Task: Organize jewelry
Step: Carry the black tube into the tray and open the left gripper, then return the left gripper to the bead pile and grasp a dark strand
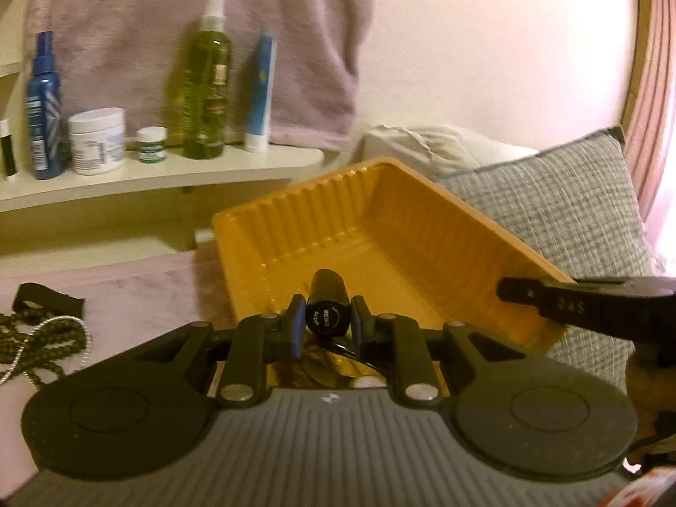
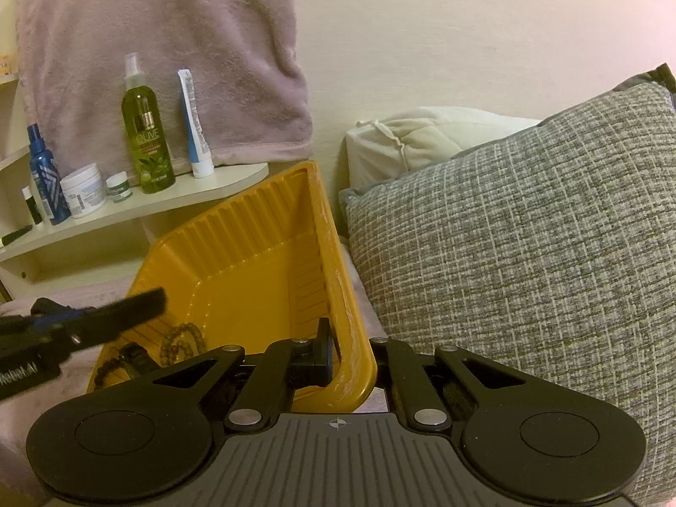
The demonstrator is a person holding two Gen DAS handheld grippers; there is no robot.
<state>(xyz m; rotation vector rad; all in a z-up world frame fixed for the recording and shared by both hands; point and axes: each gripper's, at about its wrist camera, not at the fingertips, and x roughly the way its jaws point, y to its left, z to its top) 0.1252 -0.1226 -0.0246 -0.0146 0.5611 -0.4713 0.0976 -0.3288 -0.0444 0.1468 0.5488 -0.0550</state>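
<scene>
My left gripper [image 1: 326, 321] is shut on a small black cylinder [image 1: 327, 302] and holds it over the near end of the yellow plastic tray [image 1: 380, 194]. My right gripper [image 2: 346, 355] is shut on the tray's right rim [image 2: 338, 270] and holds the tray tilted up. Brown bead bracelets [image 2: 182, 340] lie in the tray's near left corner. A dark green bead necklace [image 1: 40, 338] and a black strap [image 1: 46, 301] lie on the pink bedcover to the left of the tray.
A white shelf [image 1: 169, 173] at the back left carries a green spray bottle [image 1: 205, 84], a blue bottle [image 1: 42, 105], white jars and a tube. A grey woven cushion [image 2: 528, 232] and a cream pillow [image 2: 422, 135] lie right of the tray. A pink towel hangs behind.
</scene>
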